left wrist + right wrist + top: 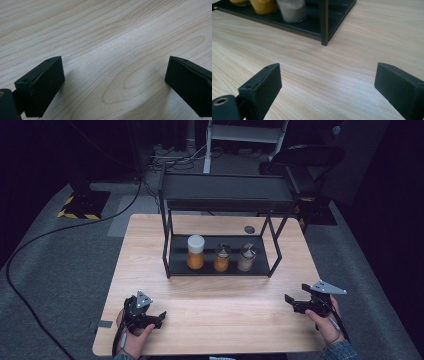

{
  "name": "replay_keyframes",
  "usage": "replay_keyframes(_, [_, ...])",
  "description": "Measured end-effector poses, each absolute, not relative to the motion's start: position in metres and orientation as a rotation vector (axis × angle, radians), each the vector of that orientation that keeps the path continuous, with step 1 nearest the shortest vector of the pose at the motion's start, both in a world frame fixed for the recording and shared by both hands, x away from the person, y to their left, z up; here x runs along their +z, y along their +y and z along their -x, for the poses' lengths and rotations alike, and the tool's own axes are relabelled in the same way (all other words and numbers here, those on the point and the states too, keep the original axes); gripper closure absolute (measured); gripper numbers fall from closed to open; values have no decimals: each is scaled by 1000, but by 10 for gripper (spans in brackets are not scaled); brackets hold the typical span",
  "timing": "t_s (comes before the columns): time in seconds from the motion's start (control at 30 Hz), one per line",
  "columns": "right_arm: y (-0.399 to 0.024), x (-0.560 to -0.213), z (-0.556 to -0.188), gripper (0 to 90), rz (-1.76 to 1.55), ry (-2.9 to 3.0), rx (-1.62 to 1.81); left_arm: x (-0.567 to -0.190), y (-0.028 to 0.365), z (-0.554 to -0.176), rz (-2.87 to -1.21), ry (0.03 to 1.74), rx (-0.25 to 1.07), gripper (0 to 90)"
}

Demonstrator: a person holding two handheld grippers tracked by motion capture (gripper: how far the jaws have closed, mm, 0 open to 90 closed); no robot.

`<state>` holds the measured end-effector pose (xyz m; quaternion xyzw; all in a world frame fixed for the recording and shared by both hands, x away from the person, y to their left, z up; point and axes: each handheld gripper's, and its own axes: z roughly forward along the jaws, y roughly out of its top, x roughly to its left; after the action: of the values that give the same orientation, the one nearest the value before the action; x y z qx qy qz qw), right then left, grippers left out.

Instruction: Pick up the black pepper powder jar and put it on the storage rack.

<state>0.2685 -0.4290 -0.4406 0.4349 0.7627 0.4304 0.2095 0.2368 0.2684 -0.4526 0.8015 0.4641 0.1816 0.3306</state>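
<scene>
Standing in one rack (pixel 171 251), three jars (pixel 222 257); both grippers (pixel 161 317) (pixel 289 301) spread, gripping nothing.

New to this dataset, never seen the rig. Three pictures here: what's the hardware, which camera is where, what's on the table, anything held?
No robot arm: a person holds a two-jaw tool in each hand. The high view looks down from above the person's side of the wooden table: left tool, right tool, both near the front edge.

The other two pictures come from cameras riding on the tools, looking along their black jaws. The left tool faces bare tabletop. The right tool faces the corner of a black two-tier rack.

On the rack's bottom shelf stand three jars: a white-lidded orange one, a smaller orange one, and a pale one.

Both tools are open and hold nothing.
</scene>
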Motion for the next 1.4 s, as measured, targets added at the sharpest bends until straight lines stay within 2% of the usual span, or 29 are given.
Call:
replay_keyframes(0.67, [-418, -464, -269, 73, -1213, 2185, 1133, -453, 268, -237, -2096, 1213, 475, 24])
replay_keyframes(1.03, [-409, -455, -273, 41, -1213, 2274, 974, -453, 268, -237, -2096, 1213, 475, 23])
replay_keyframes(1.4, [-409, -455, -273, 38, -1212, 2277, 974, -453, 268, -237, -2096, 1213, 475, 23])
